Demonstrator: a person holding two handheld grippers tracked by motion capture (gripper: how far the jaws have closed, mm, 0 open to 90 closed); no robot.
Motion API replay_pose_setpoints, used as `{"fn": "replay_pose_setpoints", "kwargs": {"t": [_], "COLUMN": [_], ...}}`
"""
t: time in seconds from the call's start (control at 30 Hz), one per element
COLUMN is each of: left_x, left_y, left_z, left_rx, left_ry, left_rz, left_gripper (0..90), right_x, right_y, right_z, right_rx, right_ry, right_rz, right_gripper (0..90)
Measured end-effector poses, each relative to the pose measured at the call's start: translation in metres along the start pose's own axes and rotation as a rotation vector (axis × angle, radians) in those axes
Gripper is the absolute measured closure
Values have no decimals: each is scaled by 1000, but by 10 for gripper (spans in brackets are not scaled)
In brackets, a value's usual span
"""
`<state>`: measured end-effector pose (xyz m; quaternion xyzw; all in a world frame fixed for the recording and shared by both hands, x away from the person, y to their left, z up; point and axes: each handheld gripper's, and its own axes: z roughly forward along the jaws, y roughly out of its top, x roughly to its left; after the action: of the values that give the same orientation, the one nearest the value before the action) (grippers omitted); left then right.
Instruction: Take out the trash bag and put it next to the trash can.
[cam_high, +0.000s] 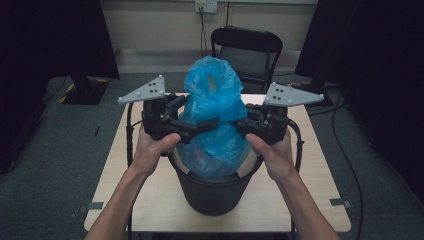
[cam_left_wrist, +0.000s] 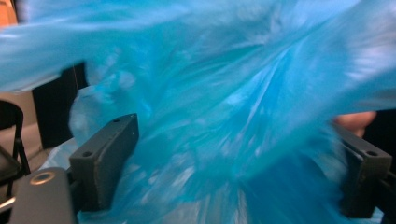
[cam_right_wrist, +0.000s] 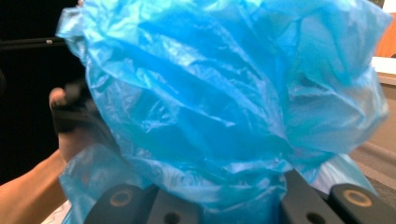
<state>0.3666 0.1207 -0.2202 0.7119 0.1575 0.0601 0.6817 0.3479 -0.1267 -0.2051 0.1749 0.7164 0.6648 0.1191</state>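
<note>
A blue plastic bag (cam_high: 215, 95) stands in a black bin (cam_high: 215, 195) on the table, gathered to a narrow neck above the rim. My left gripper (cam_high: 202, 126) reaches that neck from the left. In the left gripper view its jaws stand wide apart, and the blurred bag (cam_left_wrist: 224, 116) lies between them, so the left gripper (cam_left_wrist: 233, 177) is open. My right gripper (cam_high: 241, 125) meets the neck from the right. In the right gripper view the bunched bag (cam_right_wrist: 224, 93) is squeezed between the jaws of the right gripper (cam_right_wrist: 224, 205).
The bin sits near the front middle of a light wooden table (cam_high: 315, 185). A black folding chair (cam_high: 247, 50) stands behind the table. Dark curtains hang at both sides, and cables run on the grey floor (cam_high: 60, 145).
</note>
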Motion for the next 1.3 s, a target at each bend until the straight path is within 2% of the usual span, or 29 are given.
{"fn": "replay_pose_setpoints", "kwargs": {"t": [0.03, 0.13, 0.23, 0.33, 0.4, 0.43, 0.47, 0.5, 0.53, 0.57, 0.63, 0.67, 0.73, 0.77, 0.83, 0.9, 0.93, 0.97, 1.0, 1.1, 1.13, 1.3], "left_x": [-2, -9, -11, -11, -13, -14, -15, -15, -15, -17, -19, -21, -23, -23, -22, -21, -19, -16, -16, -12, -9, -3], "left_y": [-1, -2, 0, 2, 2, 2, 2, 2, 3, 4, 5, 5, 4, 4, 4, 4, 5, 6, 6, 7, 7, 8], "left_z": [4, 18, 25, 30, 35, 37, 37, 37, 37, 38, 37, 37, 37, 36, 36, 34, 32, 29, 29, 24, 21, 16], "left_rx": [19, 73, 70, 66, 73, 78, 50, 50, 47, 49, 47, 51, 56, 63, 64, 60, 54, 39, 39, 32, 29, 31], "left_ry": [2, 31, 38, 43, 58, 75, 88, 88, 76, 76, 72, 75, 67, 63, 36, 41, 35, 38, 38, 45, 53, 66], "left_rz": [12, 50, 68, 60, 87, 100, 116, 116, 119, 120, 136, 141, 141, 144, 126, 120, 117, 99, 99, 90, 85, 82], "left_gripper": [87, 58, 57, 57, 73, 145, 226, 285, 285, 478, 659, 659, 768, 823, 832, 839, 841, 840, 840, 840, 839, 838], "right_x": [2, 3, 6, 8, 8, 11, 13, 13, 13, 13, 13, 13, 13, 14, 14, 14, 14, 14, 14, 12, 9, 2], "right_y": [3, 10, 18, 22, 26, 30, 31, 31, 32, 33, 33, 32, 31, 30, 28, 27, 26, 26, 26, 22, 20, 14], "right_z": [3, 4, 5, 6, 7, 7, 7, 7, 6, 5, 4, 3, 1, -1, -4, -7, -12, -14, -14, -21, -26, -37], "right_rx": [5, 3, 8, 12, 10, 16, 20, 20, 14, 12, 6, 0, -8, -13, -28, -40, -54, -61, -61, -58, -59, -67], "right_ry": [-1, 3, 0, -4, 6, -7, -11, -11, -7, -12, -9, -3, 2, 5, -8, -14, -32, -38, -38, -63, -84, -80], "right_rz": [-3, -3, -9, 0, 8, -3, -5, -5, -4, -6, -1, 3, 1, -5, -8, -10, -3, -2, -2, 6, 4, 15], "right_gripper": [864, 864, 863, 862, 861, 860, 861, 861, 861, 861, 860, 858, 841, 813, 683, 542, 424, 383, 383, 291, 285, 261]}}
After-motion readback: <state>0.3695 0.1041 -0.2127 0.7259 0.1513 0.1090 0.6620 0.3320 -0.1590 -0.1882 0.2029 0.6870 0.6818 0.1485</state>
